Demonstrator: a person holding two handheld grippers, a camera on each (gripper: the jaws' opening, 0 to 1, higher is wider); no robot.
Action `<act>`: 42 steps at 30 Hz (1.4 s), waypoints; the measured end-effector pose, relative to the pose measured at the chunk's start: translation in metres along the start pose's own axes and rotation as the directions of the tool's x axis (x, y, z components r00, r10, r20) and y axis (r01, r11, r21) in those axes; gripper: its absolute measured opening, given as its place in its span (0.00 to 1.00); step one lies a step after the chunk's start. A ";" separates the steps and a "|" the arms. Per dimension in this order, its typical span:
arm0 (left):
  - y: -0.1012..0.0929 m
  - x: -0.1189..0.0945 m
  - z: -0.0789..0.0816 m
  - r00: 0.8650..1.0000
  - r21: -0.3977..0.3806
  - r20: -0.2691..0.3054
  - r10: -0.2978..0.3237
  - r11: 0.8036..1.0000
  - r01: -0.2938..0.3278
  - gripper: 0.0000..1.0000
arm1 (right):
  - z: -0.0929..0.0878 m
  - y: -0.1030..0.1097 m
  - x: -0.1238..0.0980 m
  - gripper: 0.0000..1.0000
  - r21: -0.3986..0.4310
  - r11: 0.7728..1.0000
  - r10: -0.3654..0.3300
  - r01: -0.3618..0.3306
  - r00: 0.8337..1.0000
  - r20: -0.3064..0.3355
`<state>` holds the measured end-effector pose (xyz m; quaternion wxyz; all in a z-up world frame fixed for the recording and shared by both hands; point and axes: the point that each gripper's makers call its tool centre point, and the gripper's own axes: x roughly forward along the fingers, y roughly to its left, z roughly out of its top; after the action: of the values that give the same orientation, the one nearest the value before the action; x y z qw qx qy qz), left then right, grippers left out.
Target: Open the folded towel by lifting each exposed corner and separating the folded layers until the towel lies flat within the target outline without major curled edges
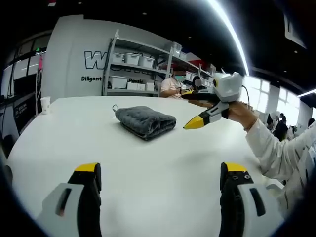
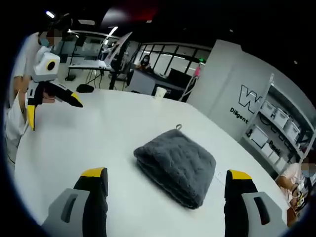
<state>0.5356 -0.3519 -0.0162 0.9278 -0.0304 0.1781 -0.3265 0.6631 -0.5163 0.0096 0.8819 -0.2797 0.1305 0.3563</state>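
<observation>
In the left gripper view, a white paper cup (image 1: pixel 45 104) is seen standing at the far left edge of the round white table (image 1: pixel 148 173), well apart from the work. Further right, the thick grey quilted towel (image 1: pixel 145 121) is found lying folded in several layers near the table's middle, a small hanging loop poking out at its far corner; no target outline can be made out. The left gripper (image 1: pixel 160 190) is held low and back with its yellow-tipped jaws spread wide, nothing between them, presumably lined up for an approach. To the right, the right gripper (image 1: pixel 198 121) is held above the table just beside the towel, likewise empty; in its own view its jaws are spread wide, framing the towel. Nothing is seen lying between either gripper and the towel. Behind, metal shelves with white storage bins (image 1: pixel 133 59) are noted.
</observation>
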 end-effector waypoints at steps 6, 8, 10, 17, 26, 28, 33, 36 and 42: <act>0.001 0.000 -0.003 1.000 0.003 -0.010 -0.003 1.000 0.003 0.98 | 0.000 0.007 0.019 0.93 -0.067 0.998 -0.001 0.001 1.000 -0.005; 0.002 -0.001 -0.003 1.000 0.002 -0.008 -0.003 1.000 0.003 0.98 | -0.002 0.008 0.025 0.89 -0.121 0.993 -0.015 0.013 1.000 -0.018; 0.003 -0.001 -0.003 1.000 0.000 -0.006 -0.003 1.000 0.003 0.98 | -0.003 0.009 0.032 0.87 -0.161 0.987 -0.026 0.023 1.000 -0.016; 0.001 0.001 -0.002 1.000 0.000 -0.008 -0.014 1.000 0.014 0.97 | 0.002 0.019 0.056 0.72 -0.250 0.967 -0.045 0.047 0.999 0.011; 0.001 0.002 -0.005 1.000 0.002 -0.021 -0.023 1.000 0.023 0.96 | 0.002 0.039 0.085 0.55 -0.347 0.937 -0.036 0.036 0.999 0.009; 0.002 0.001 -0.004 1.000 0.001 -0.018 -0.021 1.000 0.021 0.96 | -0.002 0.040 0.089 0.46 -0.370 0.928 -0.047 0.042 0.999 -0.002; 0.004 -0.001 -0.005 1.000 -0.001 -0.019 -0.020 1.000 0.020 0.96 | -0.003 0.037 0.093 0.29 -0.315 0.947 -0.054 0.055 0.998 0.013; 0.005 -0.002 -0.006 1.000 -0.003 -0.020 -0.018 1.000 0.018 0.96 | 0.001 0.036 0.090 0.09 -0.310 0.949 -0.050 0.059 0.998 0.035; 0.007 -0.002 -0.004 1.000 -0.008 -0.018 -0.017 1.000 0.017 0.95 | 0.001 0.034 0.090 0.03 -0.213 0.976 -0.039 0.047 0.998 0.042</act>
<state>0.5363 -0.3450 -0.0208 0.9232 -0.0327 0.1874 -0.3340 0.7039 -0.4460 -0.0421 0.8565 -0.3688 0.0688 0.3544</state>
